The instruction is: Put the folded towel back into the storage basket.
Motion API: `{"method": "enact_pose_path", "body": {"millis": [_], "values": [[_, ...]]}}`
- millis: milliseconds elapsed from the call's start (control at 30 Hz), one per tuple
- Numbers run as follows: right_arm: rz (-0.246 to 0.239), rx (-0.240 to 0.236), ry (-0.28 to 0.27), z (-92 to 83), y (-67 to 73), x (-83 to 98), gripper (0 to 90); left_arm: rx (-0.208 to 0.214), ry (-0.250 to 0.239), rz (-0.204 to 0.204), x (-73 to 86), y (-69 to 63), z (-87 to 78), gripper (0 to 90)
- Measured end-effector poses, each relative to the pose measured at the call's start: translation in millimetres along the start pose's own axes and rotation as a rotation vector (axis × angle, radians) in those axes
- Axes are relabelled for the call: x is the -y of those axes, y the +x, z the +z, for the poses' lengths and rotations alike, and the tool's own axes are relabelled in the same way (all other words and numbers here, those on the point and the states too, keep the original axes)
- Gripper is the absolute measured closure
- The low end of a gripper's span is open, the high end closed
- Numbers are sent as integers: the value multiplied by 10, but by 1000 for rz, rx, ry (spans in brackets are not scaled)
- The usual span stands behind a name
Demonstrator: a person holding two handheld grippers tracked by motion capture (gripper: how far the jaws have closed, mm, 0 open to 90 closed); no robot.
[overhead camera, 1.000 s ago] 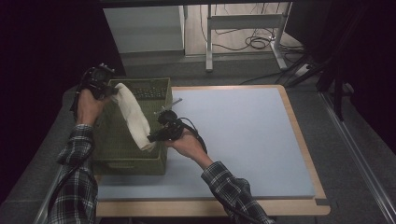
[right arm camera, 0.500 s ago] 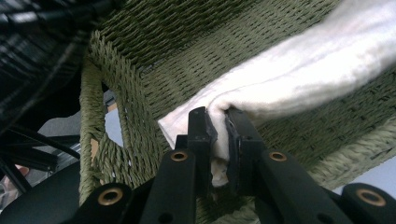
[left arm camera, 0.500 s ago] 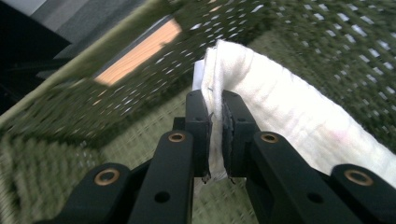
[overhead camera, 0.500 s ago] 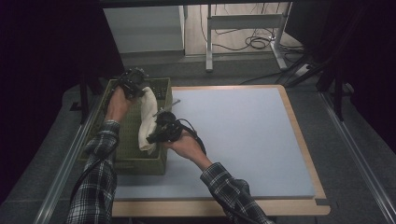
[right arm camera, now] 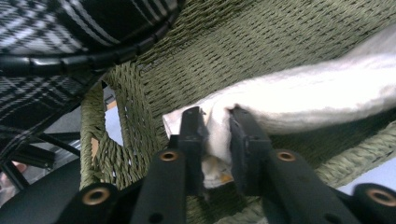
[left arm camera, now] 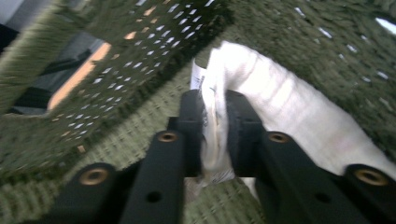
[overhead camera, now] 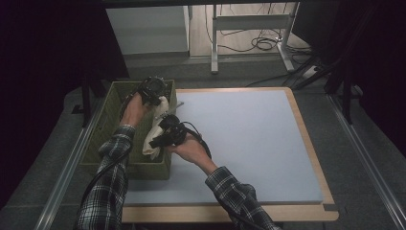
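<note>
Reaching into the green basket [overhead camera: 98, 143], left gripper [overhead camera: 160, 98] and right gripper [overhead camera: 155, 142] jaws just eased, cloth [overhead camera: 155, 129] ends still pinched; cloth stretched lengthwise between them

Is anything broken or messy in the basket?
Nothing stands out. The white cloth hangs bunched between the left gripper and right gripper inside the green basket, whose weave looks whole. Nothing is spilled on the table.

In the left gripper view the woven olive-green basket [left arm camera: 116, 56] is smeared by motion blur, and the white folded cloth [left arm camera: 289, 107] runs off the right edge. In the right gripper view that cloth [right arm camera: 317, 98] is likewise cut by the right edge. From the high view, both grippers and the forearms hide much of the cloth [overhead camera: 154, 139].
</note>
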State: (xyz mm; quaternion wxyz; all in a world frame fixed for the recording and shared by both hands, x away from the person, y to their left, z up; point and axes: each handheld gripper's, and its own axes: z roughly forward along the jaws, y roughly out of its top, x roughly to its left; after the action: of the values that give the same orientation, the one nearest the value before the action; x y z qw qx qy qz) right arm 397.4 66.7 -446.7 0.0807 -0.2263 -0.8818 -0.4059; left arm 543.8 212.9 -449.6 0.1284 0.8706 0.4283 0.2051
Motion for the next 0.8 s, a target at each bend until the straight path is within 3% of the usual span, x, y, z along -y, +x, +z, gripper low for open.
{"method": "enact_pose_path", "body": {"millis": [167, 300, 433, 800], "values": [[-14, 10, -7, -54, 20, -4, 699, 18, -10, -18, -16, -31, 24, 587], [-16, 16, -20, -116, 20, 2, 686, 24, -37, -61, 6, -18, 8, 530], [-24, 21, -32, -171, 19, 12, 674, 18, -42, -76, 49, 3, -19, 480], [-59, 58, -51, -324, 70, 22, 604, 78, -63, -156, 185, 65, -98, 331]]}}
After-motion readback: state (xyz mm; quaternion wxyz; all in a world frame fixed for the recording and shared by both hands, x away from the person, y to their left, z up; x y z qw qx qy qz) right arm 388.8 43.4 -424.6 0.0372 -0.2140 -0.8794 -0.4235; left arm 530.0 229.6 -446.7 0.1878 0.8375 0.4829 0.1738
